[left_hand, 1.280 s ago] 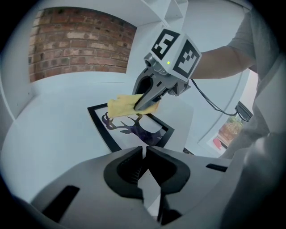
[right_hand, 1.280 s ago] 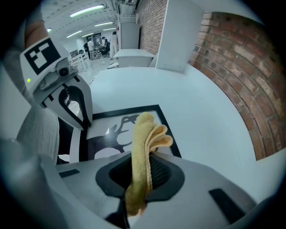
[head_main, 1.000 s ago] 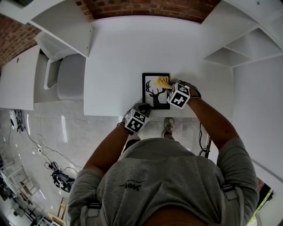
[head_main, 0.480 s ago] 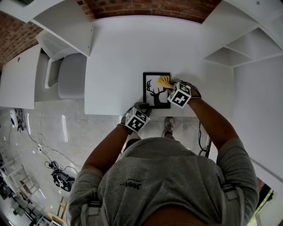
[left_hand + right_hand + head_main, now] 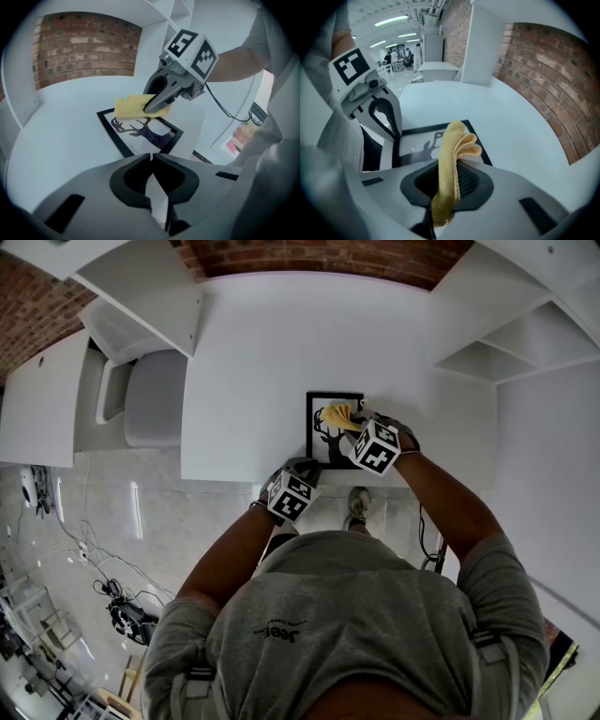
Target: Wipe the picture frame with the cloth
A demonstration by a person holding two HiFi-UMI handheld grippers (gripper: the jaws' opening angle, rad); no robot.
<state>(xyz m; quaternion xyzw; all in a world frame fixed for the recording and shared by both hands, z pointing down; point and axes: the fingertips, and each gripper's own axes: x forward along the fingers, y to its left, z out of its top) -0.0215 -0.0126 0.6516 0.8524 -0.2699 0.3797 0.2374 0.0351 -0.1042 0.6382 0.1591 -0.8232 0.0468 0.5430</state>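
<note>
A black picture frame (image 5: 319, 442) with a deer silhouette lies flat near the front edge of the white table (image 5: 253, 362). My right gripper (image 5: 359, 427) is shut on a folded yellow cloth (image 5: 339, 414), which hangs over the frame's upper right part. In the right gripper view the cloth (image 5: 452, 150) sticks up from between the jaws, above the frame (image 5: 431, 127). My left gripper (image 5: 307, 468) sits at the frame's near left corner. Its jaws are closing, the tips (image 5: 151, 157) almost meet, and nothing shows between them. Seen from there, the right gripper (image 5: 152, 108) holds the cloth (image 5: 129, 107) just above the frame (image 5: 140, 140).
A grey chair (image 5: 150, 399) stands left of the table. White shelves (image 5: 506, 343) rise at the right and a brick wall (image 5: 309, 257) runs behind. The table's front edge is just below the frame. Cables (image 5: 112, 592) lie on the floor.
My right gripper has carried the cloth leftwards, from the frame's right edge to over the deer picture. The left gripper has stayed at the near corner.
</note>
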